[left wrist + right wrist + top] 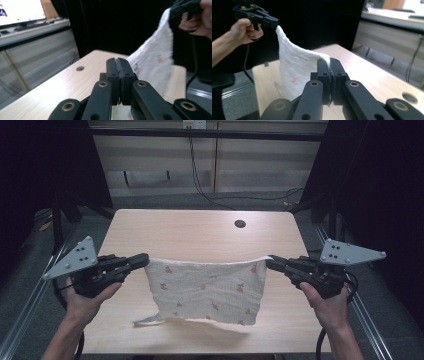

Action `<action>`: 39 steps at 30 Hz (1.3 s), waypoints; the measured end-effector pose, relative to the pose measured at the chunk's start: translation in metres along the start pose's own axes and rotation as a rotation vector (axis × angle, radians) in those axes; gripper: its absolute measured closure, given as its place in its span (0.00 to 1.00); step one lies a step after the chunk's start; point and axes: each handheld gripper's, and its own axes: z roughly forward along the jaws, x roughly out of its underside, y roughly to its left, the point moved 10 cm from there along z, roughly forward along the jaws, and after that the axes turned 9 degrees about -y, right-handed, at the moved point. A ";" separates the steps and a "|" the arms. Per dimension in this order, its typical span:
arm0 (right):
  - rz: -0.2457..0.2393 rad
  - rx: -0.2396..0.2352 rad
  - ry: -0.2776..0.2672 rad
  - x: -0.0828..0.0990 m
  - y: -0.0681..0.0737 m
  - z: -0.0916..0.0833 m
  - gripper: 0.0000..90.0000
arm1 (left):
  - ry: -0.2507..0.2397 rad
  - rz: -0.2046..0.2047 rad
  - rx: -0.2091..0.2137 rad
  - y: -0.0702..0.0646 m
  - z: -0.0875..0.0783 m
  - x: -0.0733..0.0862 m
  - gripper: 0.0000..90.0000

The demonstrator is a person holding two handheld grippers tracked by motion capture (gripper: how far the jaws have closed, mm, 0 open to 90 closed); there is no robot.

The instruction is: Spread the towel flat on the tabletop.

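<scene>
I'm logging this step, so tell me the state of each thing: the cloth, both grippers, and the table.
cloth: lifted, stretched between the grippers, hanging down, lower edge on the table
left gripper: shut on the cloth's left top corner
right gripper: shut on the cloth's right top corner
table: bare wood, round hole near the far edge
</scene>
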 end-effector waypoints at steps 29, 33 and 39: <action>0.195 0.086 0.237 0.140 -0.099 0.071 0.97 | 0.256 -0.257 -0.077 0.070 0.064 0.148 0.99; 0.211 0.110 0.267 0.158 -0.112 0.083 0.97 | 0.286 -0.271 -0.090 0.078 0.074 0.161 0.99; 0.221 0.136 0.335 0.183 -0.126 0.094 0.90 | 0.305 -0.305 -0.095 0.084 0.083 0.173 0.95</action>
